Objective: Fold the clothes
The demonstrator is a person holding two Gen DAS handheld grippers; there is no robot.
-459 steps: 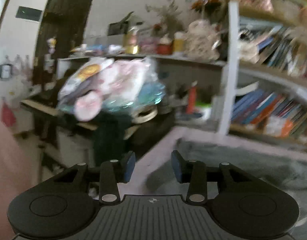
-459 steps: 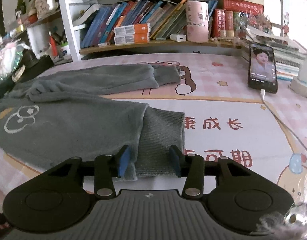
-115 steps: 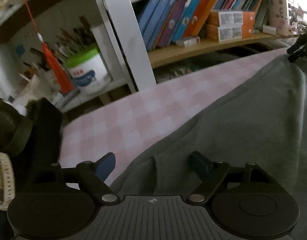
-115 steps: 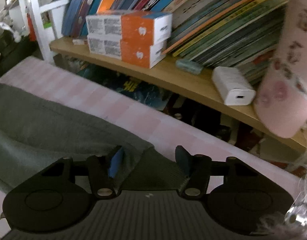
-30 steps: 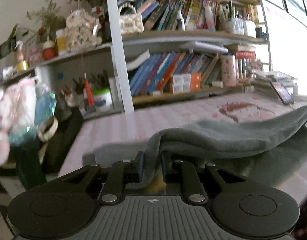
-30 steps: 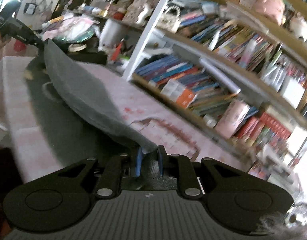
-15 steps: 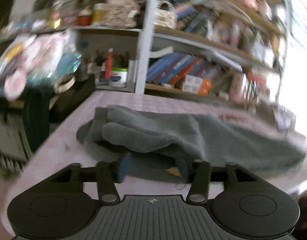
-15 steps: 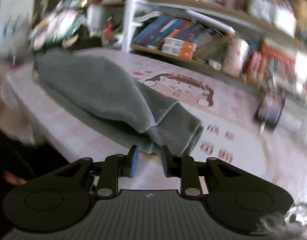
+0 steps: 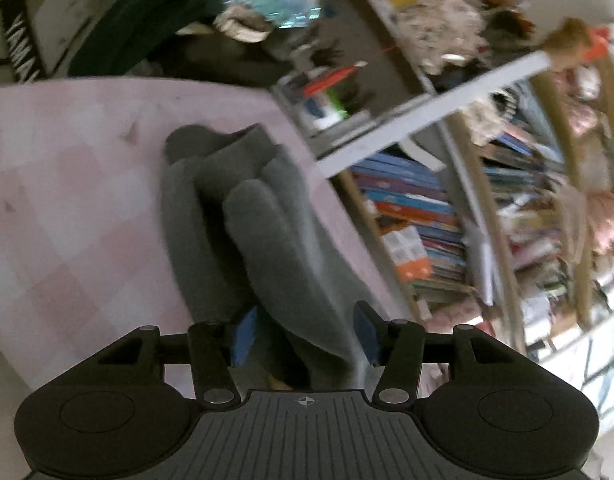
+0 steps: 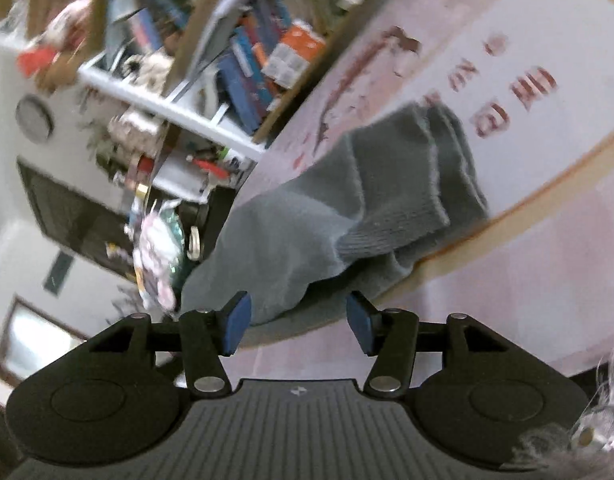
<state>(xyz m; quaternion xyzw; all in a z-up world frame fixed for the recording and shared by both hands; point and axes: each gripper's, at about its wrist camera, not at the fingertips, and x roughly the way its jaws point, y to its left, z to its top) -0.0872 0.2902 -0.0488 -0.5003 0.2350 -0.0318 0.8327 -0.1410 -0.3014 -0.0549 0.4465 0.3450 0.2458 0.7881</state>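
A grey garment lies folded lengthwise in a long bundle on the pink checked table cover. In the left wrist view its rounded folds run away from my left gripper, which is open with the cloth lying between its blue pads but not pinched. In the right wrist view the same grey garment shows its stacked ribbed cuffs at the far end. My right gripper is open, its fingers either side of the near fold. Both views are tilted and blurred.
A shelf of books with orange boxes runs along the table's far side. Cluttered shelves and bags stand past the table's end. The cover carries a red cartoon print and lettering beyond the cuffs.
Both grippers have opened wider and rolled sideways, so the views tilt. The garment, held up a second ago, now lies folded on the table, released.
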